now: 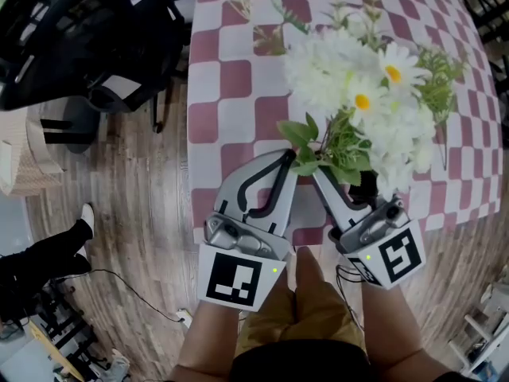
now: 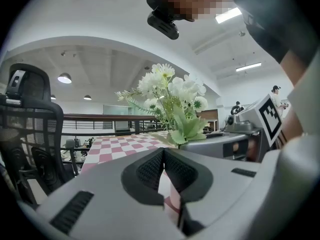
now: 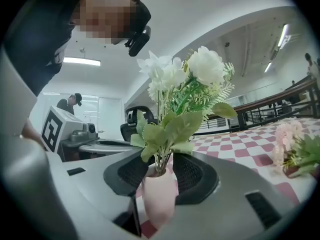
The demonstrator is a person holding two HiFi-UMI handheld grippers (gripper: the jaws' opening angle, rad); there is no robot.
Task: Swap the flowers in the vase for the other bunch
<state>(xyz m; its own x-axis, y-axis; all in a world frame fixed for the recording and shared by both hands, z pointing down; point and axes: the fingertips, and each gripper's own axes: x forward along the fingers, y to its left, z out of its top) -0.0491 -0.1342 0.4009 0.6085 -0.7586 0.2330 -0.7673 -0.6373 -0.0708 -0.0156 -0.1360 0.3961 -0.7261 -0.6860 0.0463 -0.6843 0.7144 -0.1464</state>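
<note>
- Head view: the left gripper [image 1: 288, 159] is seen over the near edge of the table covered in a pink-and-white chequered cloth [image 1: 238, 78], and its jaws cannot be read from here. The right gripper [image 1: 322, 173] is pushed in under the bunch of white daisy-like artificial flowers with green leaves [image 1: 358, 94]. Its fingertips are covered by the foliage, and the vase is hidden as well.
- Left gripper view: the left gripper's [image 2: 163, 151] black ribbed pads are brought together at their tips, and nothing is held between them. The white flowers [image 2: 170, 96] are seen beyond, but their base is blocked by the body of the right gripper [image 2: 235, 144].
- Right gripper view: the jaws of the right gripper [image 3: 159, 156] are set apart, one on each side of the neck of the small pale pink ceramic vase [image 3: 160, 196], which holds the white flowers [image 3: 185, 84]. The pads lie just beside the neck, and no pressing contact can be made out. The vase foot is cut off by the gripper body. A bunch of pale pink flowers [image 3: 292, 151] lies on the cloth at the right, blurred.
</note>
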